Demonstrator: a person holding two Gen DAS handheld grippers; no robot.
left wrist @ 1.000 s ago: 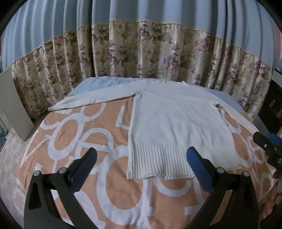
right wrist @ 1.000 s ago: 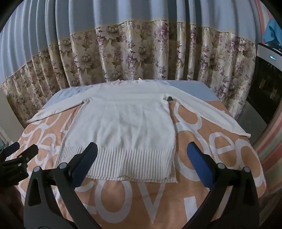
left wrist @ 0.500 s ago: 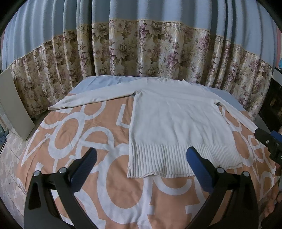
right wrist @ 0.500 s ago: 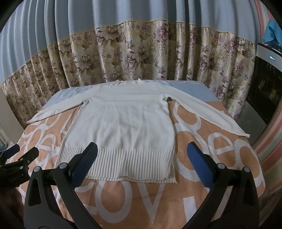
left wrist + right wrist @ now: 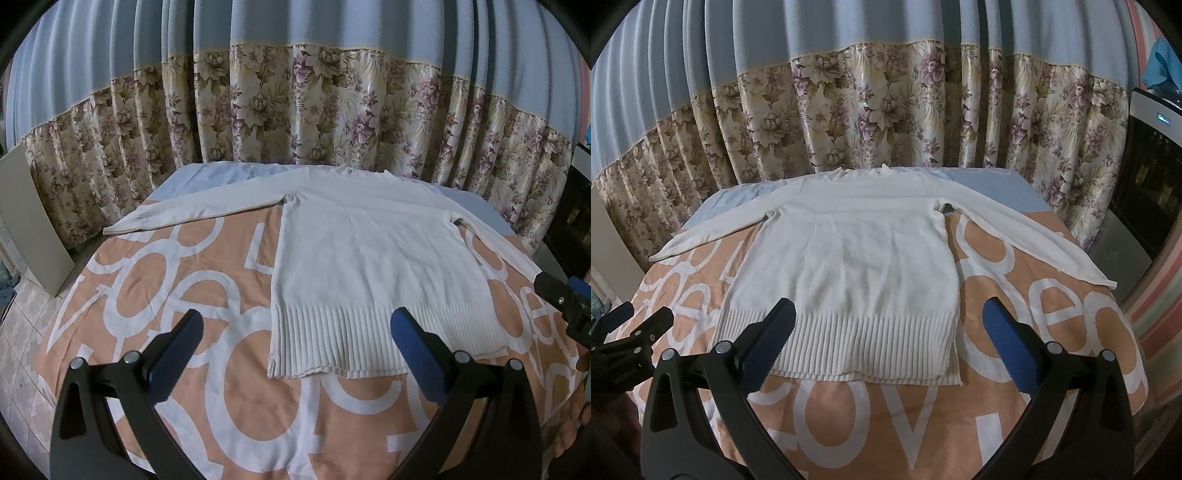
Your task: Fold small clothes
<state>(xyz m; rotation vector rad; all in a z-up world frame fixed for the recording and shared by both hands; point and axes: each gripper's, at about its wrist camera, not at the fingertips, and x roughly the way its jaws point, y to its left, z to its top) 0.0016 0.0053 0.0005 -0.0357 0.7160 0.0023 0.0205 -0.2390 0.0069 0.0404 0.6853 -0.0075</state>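
Observation:
A white long-sleeved knit sweater (image 5: 373, 258) lies flat on the bed, ribbed hem toward me, both sleeves spread out to the sides; it also shows in the right wrist view (image 5: 857, 266). My left gripper (image 5: 295, 339) is open and empty, held above the bed near the hem's left corner. My right gripper (image 5: 888, 339) is open and empty, held above the hem's right part. The right gripper shows at the right edge of the left wrist view (image 5: 565, 302), and the left gripper at the left edge of the right wrist view (image 5: 631, 332).
The bed has an orange cover with big white letters (image 5: 207, 302) and a pale blue strip at the far end (image 5: 990, 181). Floral curtains (image 5: 295, 110) hang behind it. A beige board (image 5: 29, 225) leans at the left; a dark appliance (image 5: 1152, 177) stands at the right.
Both grippers have drifted slightly back and up from the sweater; the view has shifted only a little. The sweater has not moved.

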